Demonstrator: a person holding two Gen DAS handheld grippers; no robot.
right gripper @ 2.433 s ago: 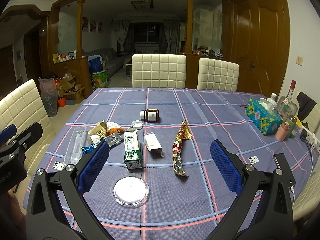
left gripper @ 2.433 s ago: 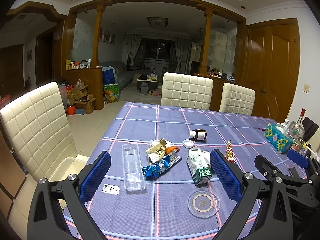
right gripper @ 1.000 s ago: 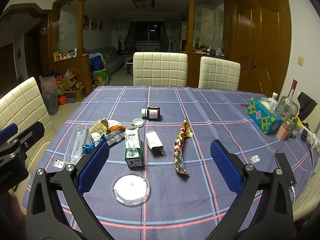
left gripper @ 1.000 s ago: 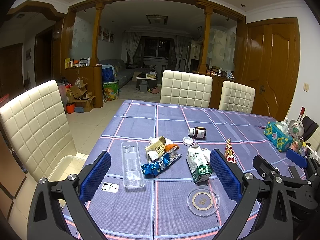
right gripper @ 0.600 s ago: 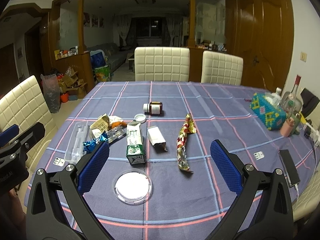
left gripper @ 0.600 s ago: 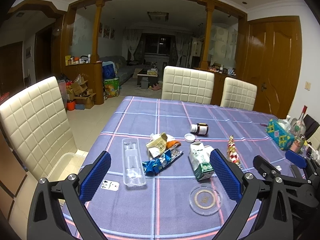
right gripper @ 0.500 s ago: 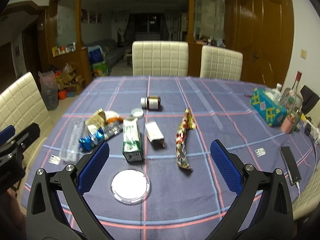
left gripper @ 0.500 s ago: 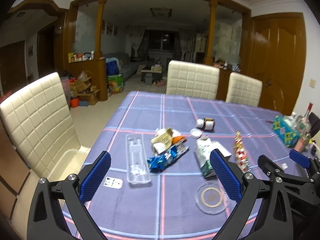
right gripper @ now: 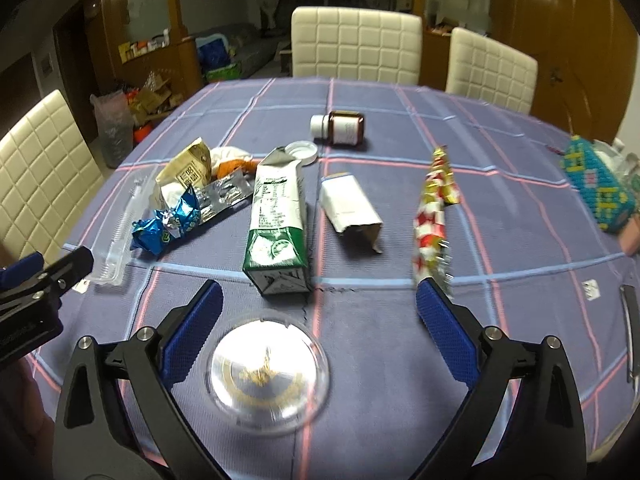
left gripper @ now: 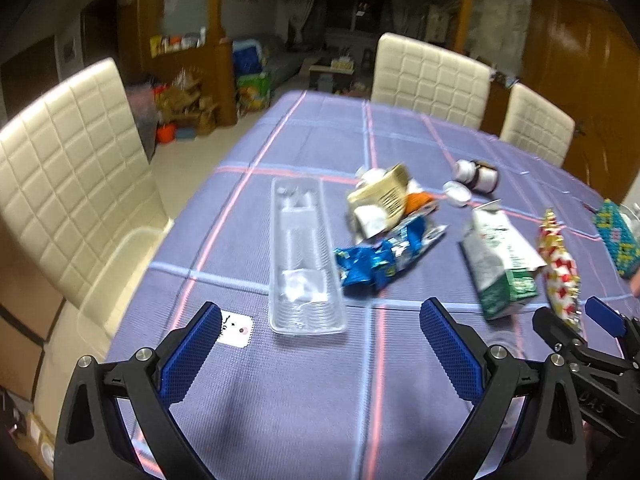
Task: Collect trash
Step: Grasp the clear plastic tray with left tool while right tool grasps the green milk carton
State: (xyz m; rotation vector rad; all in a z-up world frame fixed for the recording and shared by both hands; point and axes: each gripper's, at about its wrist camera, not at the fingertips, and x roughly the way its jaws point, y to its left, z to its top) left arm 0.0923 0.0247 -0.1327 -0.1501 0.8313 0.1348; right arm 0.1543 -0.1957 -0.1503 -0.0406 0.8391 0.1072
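Trash lies scattered on a purple checked tablecloth (left gripper: 304, 392). A long clear plastic tray (left gripper: 302, 258) lies just ahead of my open left gripper (left gripper: 320, 328). Right of it are a blue foil wrapper (left gripper: 376, 262), a tan packet (left gripper: 380, 196) and a green-and-white carton (left gripper: 502, 264). My open right gripper (right gripper: 318, 308) hangs over a round clear lid (right gripper: 266, 372), with the carton (right gripper: 276, 216) just beyond. A small white box (right gripper: 350, 208), a red-and-gold wrapper (right gripper: 434, 216), a brown bottle (right gripper: 340, 126) and a white cap (right gripper: 302, 151) lie farther off. Neither gripper holds anything.
Cream quilted chairs stand at the left side (left gripper: 68, 184) and far end (right gripper: 356, 46) of the table. A beaded blue tissue box (right gripper: 598, 184) and a phone (right gripper: 632, 320) sit near the right edge. A clear bin (left gripper: 116, 268) rests on the left chair's seat.
Both grippers have moved forward and dipped down toward the table. The trash now looks larger and closer; the tray and the round lid sit right ahead of the fingers. Jaws stay open.
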